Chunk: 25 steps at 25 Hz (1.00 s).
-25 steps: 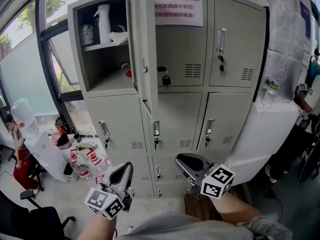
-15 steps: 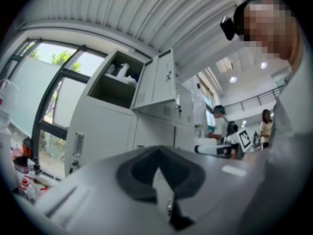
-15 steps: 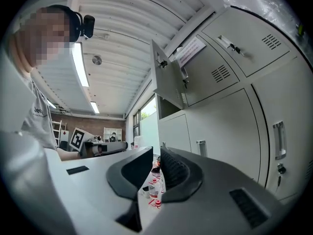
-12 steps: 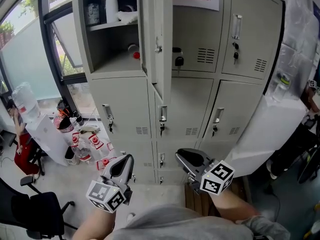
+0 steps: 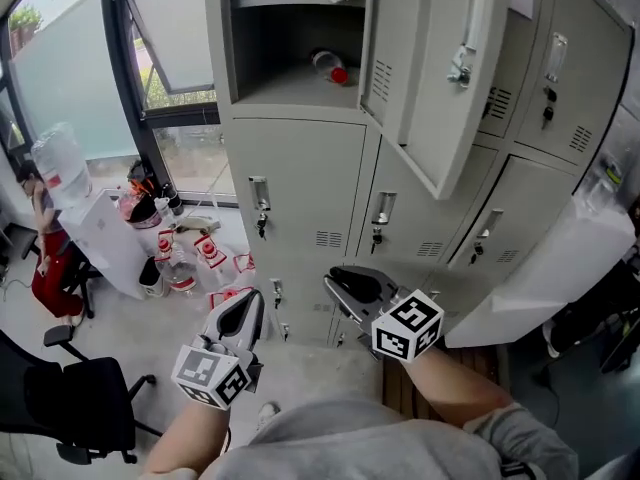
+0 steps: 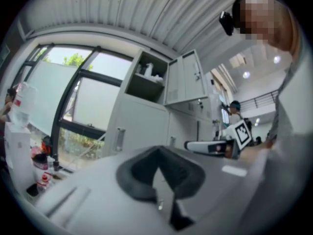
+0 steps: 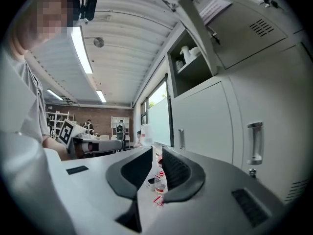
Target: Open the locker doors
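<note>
At left, one water jug (image 5: 60,173) and a cluster of bottles (image 5: 180,263) stand on the floor (image 5: 120,338). My left gripper (image 5: 245,316) has its fingers together and empty. Above it are three closed doors (image 5: 305,183). My right gripper (image 5: 345,286) has its fingers slightly apart and holds nothing. One locker door (image 5: 430,78) hangs open overhead.

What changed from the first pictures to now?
Only the view moved: the person came closer and looked down, so the lockers look bigger and higher. Nothing was grabbed or let go. The top door is still open; the left gripper and right gripper stay low, holding nothing.
</note>
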Tool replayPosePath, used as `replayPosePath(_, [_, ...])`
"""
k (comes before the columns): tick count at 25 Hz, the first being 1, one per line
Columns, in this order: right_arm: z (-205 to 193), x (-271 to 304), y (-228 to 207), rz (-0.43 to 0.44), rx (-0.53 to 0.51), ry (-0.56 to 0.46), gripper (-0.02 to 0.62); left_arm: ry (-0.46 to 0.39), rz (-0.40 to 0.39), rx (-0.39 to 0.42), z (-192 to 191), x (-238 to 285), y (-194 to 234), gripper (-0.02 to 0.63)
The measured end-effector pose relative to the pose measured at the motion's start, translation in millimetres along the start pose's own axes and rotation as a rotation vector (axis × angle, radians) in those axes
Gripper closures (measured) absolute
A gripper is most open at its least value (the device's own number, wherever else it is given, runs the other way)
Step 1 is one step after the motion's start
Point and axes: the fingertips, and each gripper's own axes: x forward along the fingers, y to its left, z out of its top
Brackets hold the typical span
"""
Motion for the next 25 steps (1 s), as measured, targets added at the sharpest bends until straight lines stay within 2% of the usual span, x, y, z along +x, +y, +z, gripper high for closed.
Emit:
replayPosePath(6, [3, 105, 11, -0.091, -0.039, 0.039, 0.546, 0.006, -0.034, 0.008, 11, -18, 82, 0.601])
replayPosePath(13, [3, 202, -32, -0.321, -0.080, 0.063, 0.494, 0.041, -0.109, -0.004, 4, -13, 173, 0.601])
replayPosePath(21, [10, 252, -75, -0.554, -0.078, 0.076, 0.448, 0.071, -0.213, -0.022, -8, 3, 217, 0.601])
replayPosePath(25, [5, 261, -84, -0.612, -0.058, 0.088, 0.428, 0.081, -0.243, -0.037, -14, 7, 230, 0.601])
